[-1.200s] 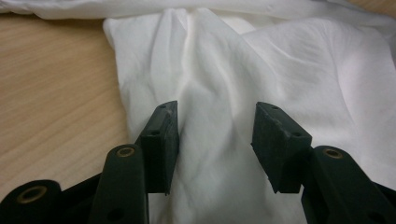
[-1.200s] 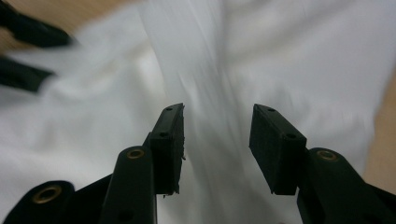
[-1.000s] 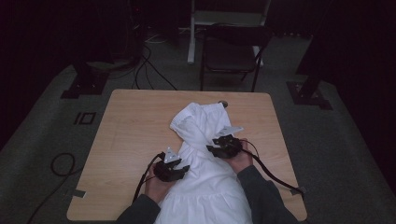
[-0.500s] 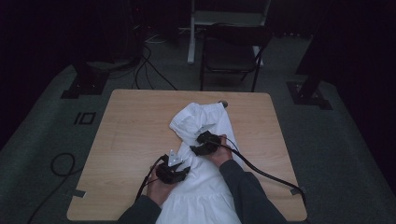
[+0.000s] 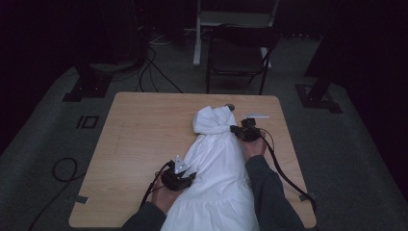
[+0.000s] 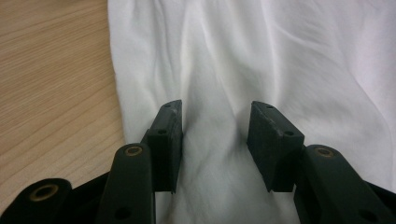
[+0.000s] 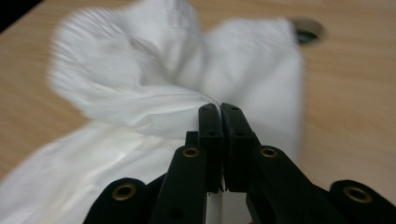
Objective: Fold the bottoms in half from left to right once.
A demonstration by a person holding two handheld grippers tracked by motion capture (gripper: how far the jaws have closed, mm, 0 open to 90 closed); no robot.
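White garment point(image 5: 219, 163), near end cut off under forearms.

The high view is dim and grainy: the room around the desk point(image 5: 144, 144) sinks into near black, and the white cloth point(image 5: 216, 163) is the brightest patch. The left gripper view is evenly lit and sharp. In the right gripper view the cloth's far folds smear with motion blur.
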